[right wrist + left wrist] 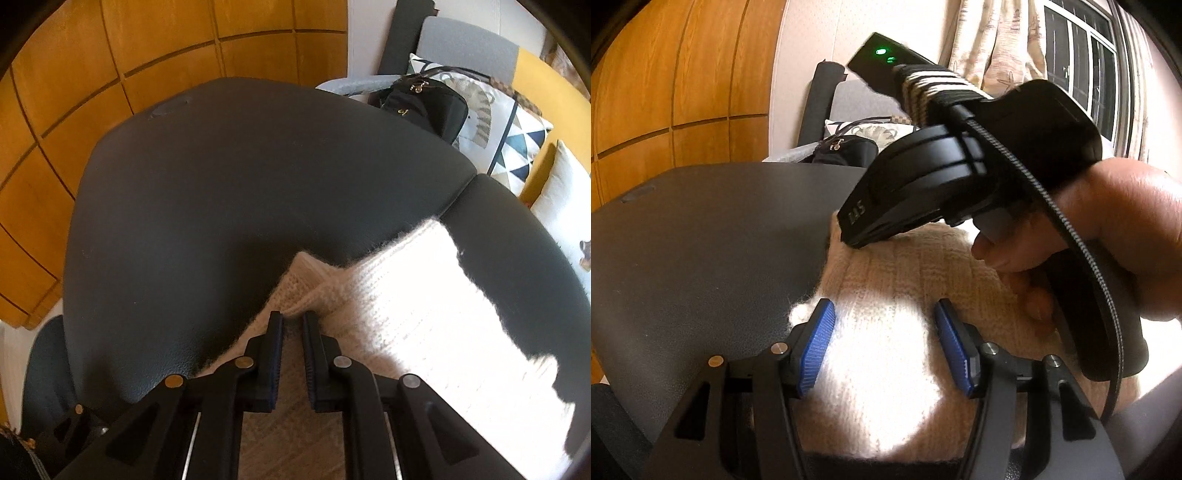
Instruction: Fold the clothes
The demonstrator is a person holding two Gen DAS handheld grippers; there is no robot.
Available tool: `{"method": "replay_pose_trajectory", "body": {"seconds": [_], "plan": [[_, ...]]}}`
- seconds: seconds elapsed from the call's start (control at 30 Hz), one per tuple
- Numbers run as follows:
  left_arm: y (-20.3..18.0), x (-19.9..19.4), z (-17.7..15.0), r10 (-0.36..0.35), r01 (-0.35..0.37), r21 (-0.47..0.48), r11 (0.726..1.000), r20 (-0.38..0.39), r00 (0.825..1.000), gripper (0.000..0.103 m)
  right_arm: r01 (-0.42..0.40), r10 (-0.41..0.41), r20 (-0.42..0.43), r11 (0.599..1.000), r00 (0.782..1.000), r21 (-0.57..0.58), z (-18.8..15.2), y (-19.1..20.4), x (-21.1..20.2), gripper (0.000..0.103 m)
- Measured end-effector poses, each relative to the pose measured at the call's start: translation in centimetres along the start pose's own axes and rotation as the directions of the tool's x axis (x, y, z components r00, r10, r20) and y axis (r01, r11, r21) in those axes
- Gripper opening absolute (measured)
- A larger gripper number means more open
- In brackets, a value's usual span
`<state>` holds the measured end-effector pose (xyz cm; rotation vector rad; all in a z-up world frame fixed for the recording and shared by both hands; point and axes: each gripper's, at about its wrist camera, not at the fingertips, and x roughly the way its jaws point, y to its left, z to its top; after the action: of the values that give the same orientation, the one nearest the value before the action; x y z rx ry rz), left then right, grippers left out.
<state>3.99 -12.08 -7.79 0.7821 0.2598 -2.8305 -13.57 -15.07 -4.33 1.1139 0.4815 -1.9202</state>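
Note:
A cream knit sweater [905, 273] lies folded on the dark grey table [701, 240], partly in bright sunlight. My left gripper [883, 308] hovers open over its near part, and the blue pads [820, 343] touch nothing. A hand [1108, 240] holds my right gripper [851, 238], which points steeply down with its tip on the sweater's far left edge. In the right wrist view the right gripper [293, 317] has its jaws almost together. A raised fold of the sweater [406, 295] sits pinched between the tips at the corner.
Bare table [221, 184] stretches beyond and left of the sweater, with a seam [458, 199] at the right. Behind stand a grey chair [461, 40] holding a black bag [424, 103] and patterned cushions [517, 140]. A wood-panelled wall [665, 92] is at the left, a curtained window [1082, 55] at the right.

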Motion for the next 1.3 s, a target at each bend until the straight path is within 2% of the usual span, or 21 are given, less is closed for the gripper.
{"method": "replay_pose_trajectory", "body": {"seconds": [0.07,0.13,0.2,0.23,0.33,0.4,0.43,0.53,0.7,0.83,0.93,1.0,1.07,1.13,1.2,1.3], "plan": [[0.3,0.0,0.0,-0.011,0.011,-0.010,1.000,0.001,1.000,0.060,-0.031,0.031,0.018,0.999,0.999,0.022,0.0,-0.6,-0.8,0.011],[0.5,-0.1,0.0,-0.020,0.020,-0.018,1.000,0.003,1.000,0.060,-0.039,0.035,0.080,0.998,0.996,0.048,0.0,-1.2,-2.4,0.012],[0.4,-0.2,0.0,-0.015,0.015,-0.013,1.000,0.005,1.000,0.060,-0.005,-0.006,0.139,0.997,0.990,0.078,0.2,-2.0,-3.8,0.012],[0.3,-0.2,0.0,-0.012,0.012,-0.011,1.000,0.006,1.000,0.060,0.039,-0.051,0.143,0.996,0.988,0.086,0.5,-2.3,-4.0,0.012],[0.3,-0.3,-0.2,-0.013,0.013,-0.012,1.000,0.006,1.000,0.060,0.140,-0.147,0.061,0.984,0.987,0.107,1.7,-3.5,-2.7,0.012],[0.4,-0.3,-0.2,-0.016,0.016,-0.015,1.000,0.005,1.000,0.060,0.100,-0.103,0.018,0.985,0.995,0.139,2.2,-4.3,-1.4,0.015],[0.5,-0.2,-0.2,-0.016,0.016,-0.015,1.000,0.005,1.000,0.060,0.078,-0.077,-0.017,0.986,0.997,0.148,2.4,-4.8,-0.6,0.021],[0.3,-0.3,-0.3,-0.015,0.016,-0.014,1.000,0.006,1.000,0.060,0.105,-0.101,-0.039,0.989,0.994,0.102,3.1,-4.3,0.4,0.021],[0.5,-0.2,-0.1,-0.016,0.016,-0.014,1.000,0.007,1.000,0.060,0.157,-0.156,-0.030,0.987,0.987,0.045,3.0,-3.0,0.8,0.002],[0.6,-0.2,-0.2,-0.019,0.020,-0.019,1.000,0.008,1.000,0.060,0.155,-0.155,0.002,0.988,0.988,0.004,3.5,-1.8,0.6,0.000],[0.6,-0.1,-0.2,-0.017,0.018,-0.015,1.000,0.008,1.000,0.060,0.159,-0.159,-0.031,0.987,0.987,-0.017,3.3,-1.4,1.9,0.000],[0.8,-0.1,-0.1,-0.031,0.031,-0.022,0.999,0.002,1.000,0.060,0.102,-0.102,0.014,0.994,0.995,0.049,3.0,-2.3,1.0,0.001],[1.1,-0.4,0.4,-0.057,0.057,-0.038,0.998,-0.009,0.998,0.060,0.032,-0.048,0.104,0.989,0.993,0.147,2.5,-3.2,-1.4,0.023],[1.7,-1.0,1.1,-0.106,0.105,-0.067,0.992,-0.007,0.994,0.060,-0.017,-0.027,0.194,0.975,0.981,0.222,1.3,-3.1,-4.2,0.024],[2.0,-1.3,1.8,-0.165,0.165,-0.076,0.983,0.003,0.986,0.060,-0.014,-0.056,0.238,0.959,0.970,0.281,-0.8,-3.2,-7.0,0.024],[3.1,0.1,3.4,-0.239,0.231,-0.116,0.966,-0.058,0.969,0.060,0.039,-0.135,0.250,0.934,0.959,0.354,-5.2,-4.1,-9.9,0.024]]}}
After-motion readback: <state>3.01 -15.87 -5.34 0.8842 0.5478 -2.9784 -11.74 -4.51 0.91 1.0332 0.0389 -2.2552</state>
